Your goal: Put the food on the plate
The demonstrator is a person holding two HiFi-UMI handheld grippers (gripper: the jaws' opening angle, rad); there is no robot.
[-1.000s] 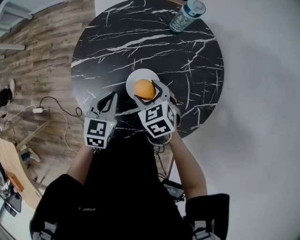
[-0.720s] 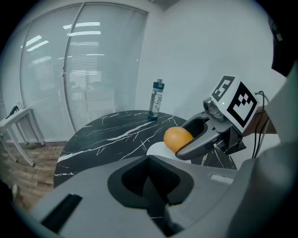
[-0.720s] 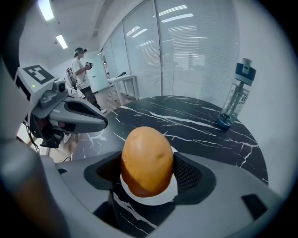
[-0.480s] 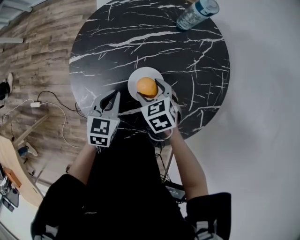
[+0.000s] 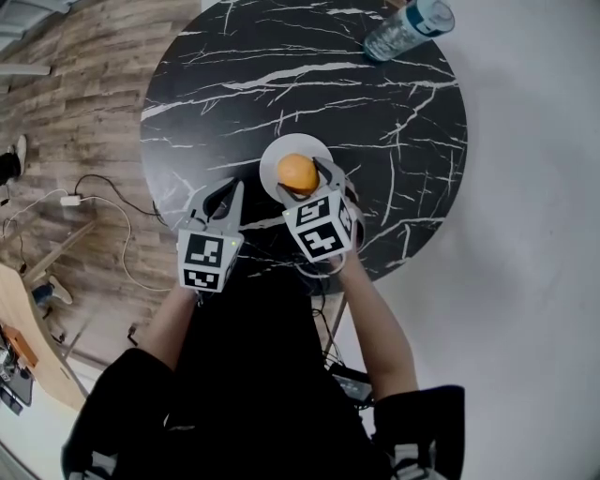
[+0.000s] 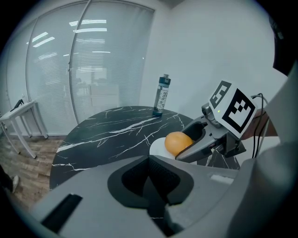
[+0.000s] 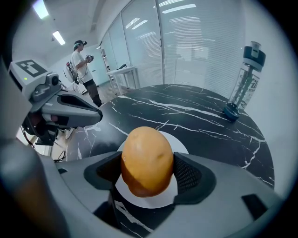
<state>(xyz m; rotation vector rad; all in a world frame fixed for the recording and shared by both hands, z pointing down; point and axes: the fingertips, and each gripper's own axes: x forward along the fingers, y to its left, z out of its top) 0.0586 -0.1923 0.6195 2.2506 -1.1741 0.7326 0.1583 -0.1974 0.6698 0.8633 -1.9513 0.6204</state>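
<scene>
A round orange-brown food item (image 5: pixel 297 173) is held in my right gripper (image 5: pixel 302 180), which is shut on it. It hangs just above a small white plate (image 5: pixel 279 148) on the black marble table (image 5: pixel 281 75). In the right gripper view the food (image 7: pixel 147 160) fills the gap between the pads, with the plate (image 7: pixel 180 145) under it. My left gripper (image 5: pixel 223 192) hovers to the left of the plate, shut and holding nothing. From the left gripper view the food (image 6: pixel 178 142) and the right gripper (image 6: pixel 205 139) show over the plate (image 6: pixel 157 147).
A clear water bottle (image 5: pixel 408 28) stands at the table's far right edge, well away from the plate. Cables (image 5: pixel 103 211) lie on the wooden floor to the left. A person (image 7: pixel 84 65) stands far off by glass walls.
Almost nothing: the right gripper still holds the food over the plate, a touch more centred. The left gripper stays beside it. The head view has shifted slightly.
</scene>
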